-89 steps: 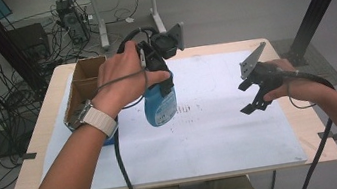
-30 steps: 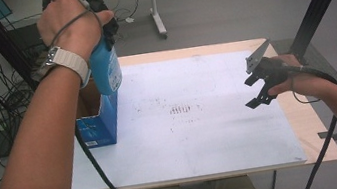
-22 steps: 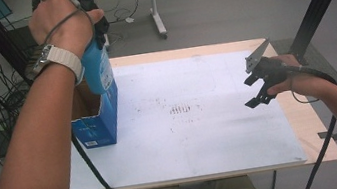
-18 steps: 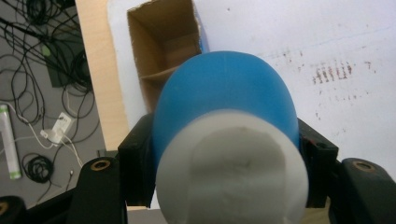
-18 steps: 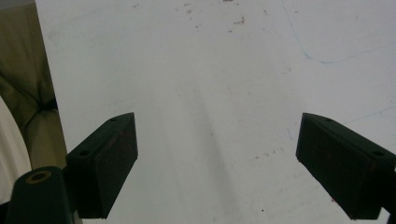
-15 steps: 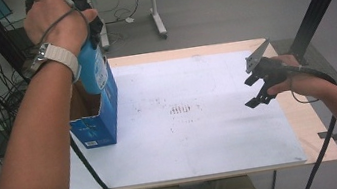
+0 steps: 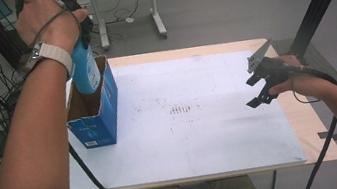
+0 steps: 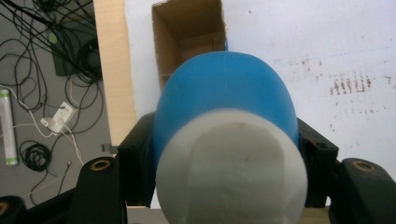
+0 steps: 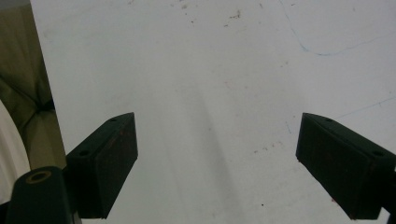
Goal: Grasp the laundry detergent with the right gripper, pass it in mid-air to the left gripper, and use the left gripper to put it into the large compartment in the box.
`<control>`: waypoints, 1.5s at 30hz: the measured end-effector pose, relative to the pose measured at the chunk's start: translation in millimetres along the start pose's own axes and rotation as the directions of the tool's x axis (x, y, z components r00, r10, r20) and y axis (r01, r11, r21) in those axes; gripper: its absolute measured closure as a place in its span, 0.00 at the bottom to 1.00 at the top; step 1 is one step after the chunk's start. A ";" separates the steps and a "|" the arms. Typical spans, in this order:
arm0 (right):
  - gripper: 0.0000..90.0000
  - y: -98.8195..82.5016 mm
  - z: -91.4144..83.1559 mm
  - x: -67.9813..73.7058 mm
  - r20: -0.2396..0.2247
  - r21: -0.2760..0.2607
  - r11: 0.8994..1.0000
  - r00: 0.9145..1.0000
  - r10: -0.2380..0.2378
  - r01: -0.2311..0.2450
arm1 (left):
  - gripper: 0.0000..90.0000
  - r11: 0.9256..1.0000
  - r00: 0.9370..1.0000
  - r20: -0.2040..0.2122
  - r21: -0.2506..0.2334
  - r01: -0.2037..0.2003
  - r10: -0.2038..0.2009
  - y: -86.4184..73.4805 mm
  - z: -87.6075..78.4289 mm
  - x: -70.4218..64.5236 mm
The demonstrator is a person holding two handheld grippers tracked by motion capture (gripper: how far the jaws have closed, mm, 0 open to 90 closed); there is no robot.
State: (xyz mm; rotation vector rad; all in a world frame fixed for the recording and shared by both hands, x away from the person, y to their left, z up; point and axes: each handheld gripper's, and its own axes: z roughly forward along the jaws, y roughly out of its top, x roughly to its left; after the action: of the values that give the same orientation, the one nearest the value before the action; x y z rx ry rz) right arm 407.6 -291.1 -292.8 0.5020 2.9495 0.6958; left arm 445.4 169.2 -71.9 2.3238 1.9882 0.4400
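White table (image 7: 222, 132), one blue bottle (image 7: 85, 71), one open box (image 7: 93, 117), two grippers

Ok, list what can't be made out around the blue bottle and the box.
- Blue bottle, high view: its top is hidden by the left hand.
- Open box, left gripper view: its floor is hidden by the bottle.
- Box label, high view: too small to read.

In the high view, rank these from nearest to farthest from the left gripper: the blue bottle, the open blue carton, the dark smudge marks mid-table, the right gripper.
1. blue bottle: clamped in the left gripper, hanging over the carton.
2. open blue carton: directly below, at the table's left edge.
3. dark smudge marks: on the white sheet at mid-table.
4. right gripper: open, over the table's right side.
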 end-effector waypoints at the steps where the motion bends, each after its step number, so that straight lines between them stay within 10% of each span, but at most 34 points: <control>1: 0.14 -0.2 0.0 -0.1 0.001 0.002 1.000 1.000 0.003 -0.003 | 0.41 1.000 1.000 0.000 -0.001 0.005 -0.005 0.0 1.2 1.3; 45: 0.14 -4.5 6.3 -1.7 -0.005 0.009 1.000 1.000 0.027 -0.027 | 0.41 0.998 0.999 0.023 0.046 0.031 -0.032 -15.5 79.2 20.0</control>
State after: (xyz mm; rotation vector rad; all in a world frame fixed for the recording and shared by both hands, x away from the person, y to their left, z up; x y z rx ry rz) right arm 408.7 -292.9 -300.5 0.5421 2.9576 0.6881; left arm 452.8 202.7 -147.6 2.3085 2.0420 0.3673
